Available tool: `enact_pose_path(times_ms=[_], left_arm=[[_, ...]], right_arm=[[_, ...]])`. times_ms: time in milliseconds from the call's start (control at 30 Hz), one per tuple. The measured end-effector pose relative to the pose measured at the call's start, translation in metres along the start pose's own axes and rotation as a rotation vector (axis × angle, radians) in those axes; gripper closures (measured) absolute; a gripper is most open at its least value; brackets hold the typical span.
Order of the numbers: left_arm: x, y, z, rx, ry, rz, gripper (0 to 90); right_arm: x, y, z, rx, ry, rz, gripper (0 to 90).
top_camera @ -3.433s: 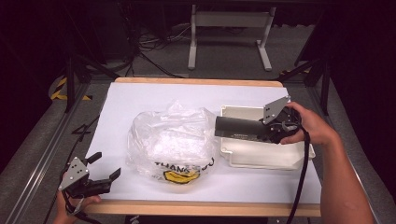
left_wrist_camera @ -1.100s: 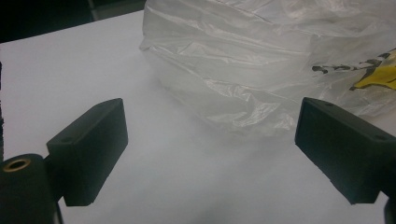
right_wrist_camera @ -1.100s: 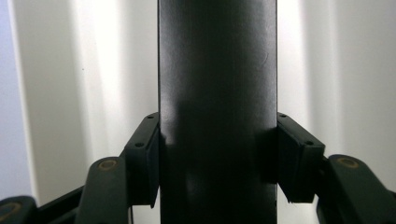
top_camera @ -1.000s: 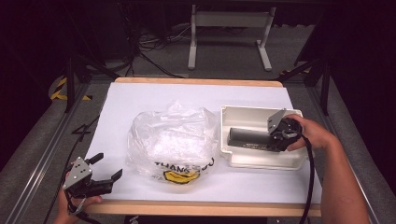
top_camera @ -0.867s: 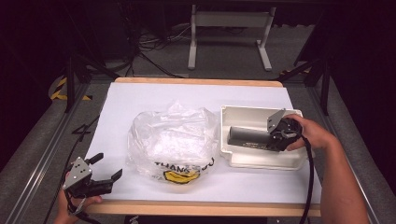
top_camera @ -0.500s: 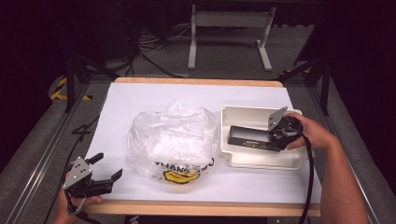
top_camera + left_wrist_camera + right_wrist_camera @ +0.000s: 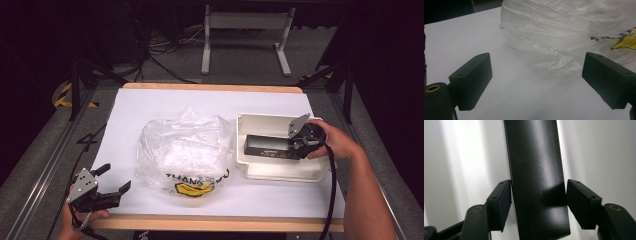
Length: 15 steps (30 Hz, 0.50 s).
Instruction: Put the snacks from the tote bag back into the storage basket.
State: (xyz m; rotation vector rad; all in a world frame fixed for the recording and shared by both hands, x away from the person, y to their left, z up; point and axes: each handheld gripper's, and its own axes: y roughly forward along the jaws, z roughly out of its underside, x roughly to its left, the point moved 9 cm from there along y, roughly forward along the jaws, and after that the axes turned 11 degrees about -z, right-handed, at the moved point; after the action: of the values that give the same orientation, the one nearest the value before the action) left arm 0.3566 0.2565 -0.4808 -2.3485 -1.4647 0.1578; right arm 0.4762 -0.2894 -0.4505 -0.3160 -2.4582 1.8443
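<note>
A long black box (image 7: 265, 146) lies inside the white tray (image 7: 280, 173) on the right of the table. My right gripper (image 7: 286, 146) reaches into the tray from the right, shut on the box's near end. In the right gripper view the black box (image 7: 536, 170) runs up between the pads (image 7: 500, 200), over the white tray floor (image 7: 461, 157). A crumpled clear plastic bag (image 7: 182, 152) with a yellow print sits mid-table. My left gripper (image 7: 116, 177) stands open at the front left corner, empty. In its own view the left gripper (image 7: 537, 75) faces the bag (image 7: 564, 32).
White paper (image 7: 165, 100) covers the wooden tabletop. The right gripper's cable (image 7: 331, 190) trails along the person's forearm to the front edge. Dark floor, cables and a metal stand lie beyond the far edge.
The right gripper has brought the black box down from above the tray's left part into the tray, where it now lies flat. The left gripper has stayed put.
</note>
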Motion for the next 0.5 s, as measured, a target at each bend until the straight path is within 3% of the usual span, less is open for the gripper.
enact_pose_path(times_ms=[500], left_arm=[[0.001,-0.001,-0.001,-0.008,-0.004,-0.001,10.2]], right_arm=[[0.002,-0.013,-0.008,-0.043,-0.016,0.039,39.9]])
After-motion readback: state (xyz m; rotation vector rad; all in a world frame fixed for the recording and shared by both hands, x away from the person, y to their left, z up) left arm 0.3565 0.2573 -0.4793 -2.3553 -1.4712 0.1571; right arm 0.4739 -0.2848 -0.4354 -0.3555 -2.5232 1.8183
